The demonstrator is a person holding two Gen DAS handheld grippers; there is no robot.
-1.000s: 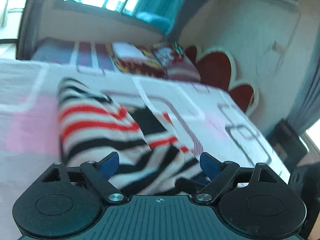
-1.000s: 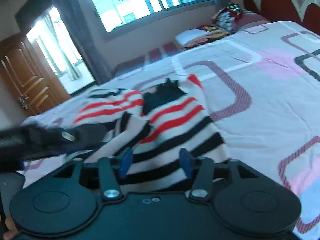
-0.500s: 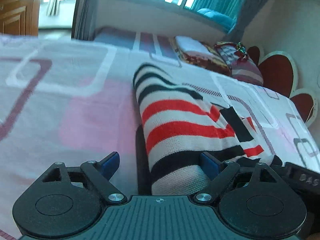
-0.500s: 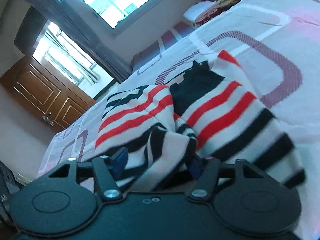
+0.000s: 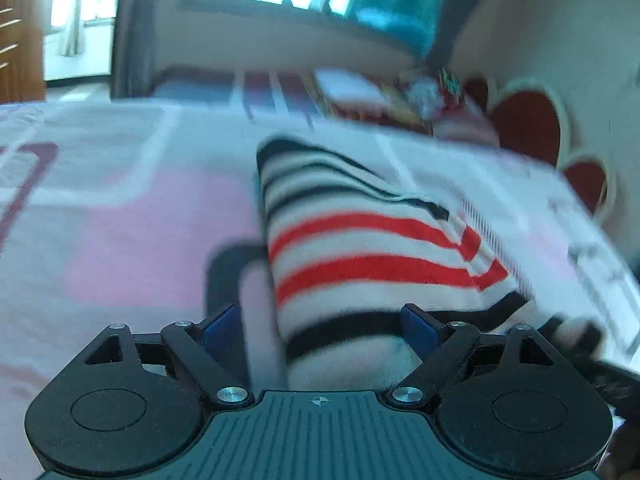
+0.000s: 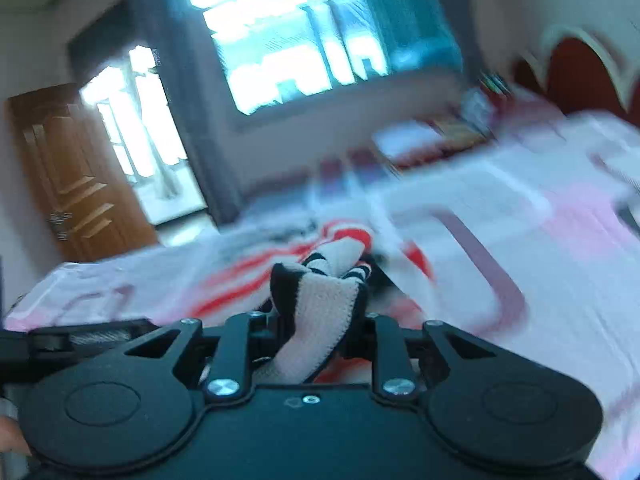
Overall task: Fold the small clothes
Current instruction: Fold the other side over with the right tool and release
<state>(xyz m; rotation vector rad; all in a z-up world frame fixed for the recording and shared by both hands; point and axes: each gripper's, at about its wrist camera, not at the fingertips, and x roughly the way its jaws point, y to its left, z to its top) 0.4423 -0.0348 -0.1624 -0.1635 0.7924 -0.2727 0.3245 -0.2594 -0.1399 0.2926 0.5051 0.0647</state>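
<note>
R tongs [image 6: 318,320] closing on a bunched fold of the striped sweater [image 6: 320,300]; knit wad is already wedged between the pads and sticks up past them. L tongs [image 5: 320,330] spread wide, nothing pinched; the sweater's near edge [image 5: 372,264] lies between the blue pads [image 5: 218,326] but they don't press it. Garment sits on the bed [image 5: 120,220], folded lengthwise, running from approx 6 o'clock up toward 12 in the L view, bedsheet bare at 9 o'clock. Pillows [image 5: 360,92] and headboard [image 5: 528,120] off at 1–2 o'clock.

Risks, as I read it:
- R grip looks like a thick clump, prob several layers. If lifted, the whole stack may drag w/ it and undo the fold.
- Only one side is gripped. Pull from R alone could skew the sweater or slide it across the sheet, since L isn't anchoring.
- L pads straddle just the edge; closing there may catch the sheet too, or miss the lower layer.
- Both views are blurred, so the exact layer count in R tongs can't be told.
</note>
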